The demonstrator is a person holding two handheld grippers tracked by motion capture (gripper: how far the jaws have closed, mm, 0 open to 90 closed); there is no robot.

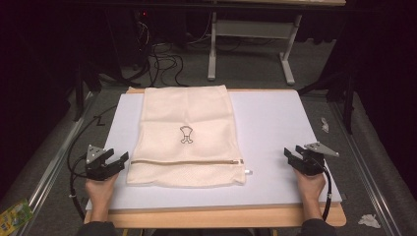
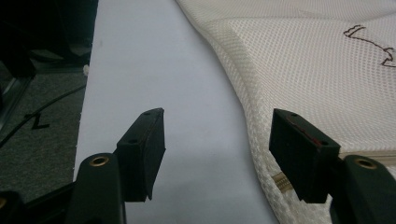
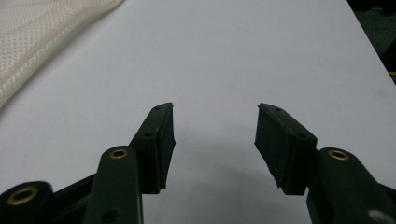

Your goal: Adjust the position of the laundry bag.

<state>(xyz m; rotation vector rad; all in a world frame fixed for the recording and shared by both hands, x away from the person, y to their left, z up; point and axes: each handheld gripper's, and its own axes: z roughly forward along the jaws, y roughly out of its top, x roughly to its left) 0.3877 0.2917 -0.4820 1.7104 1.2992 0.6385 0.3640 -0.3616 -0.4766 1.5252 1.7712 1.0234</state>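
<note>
White board: broad bare strip right of the mesh laundry bag, open from near edge to far edge. Right gripper sits on that strip, jaws spread, nothing between them or ahead. Left of the bag, a narrow bare margin runs along the board's left edge. Left gripper there, jaws spread, just beside the bag's near left corner; one jaw overlaps the bag's edge. Zipper pull juts right from the bag's near right corner.
</note>
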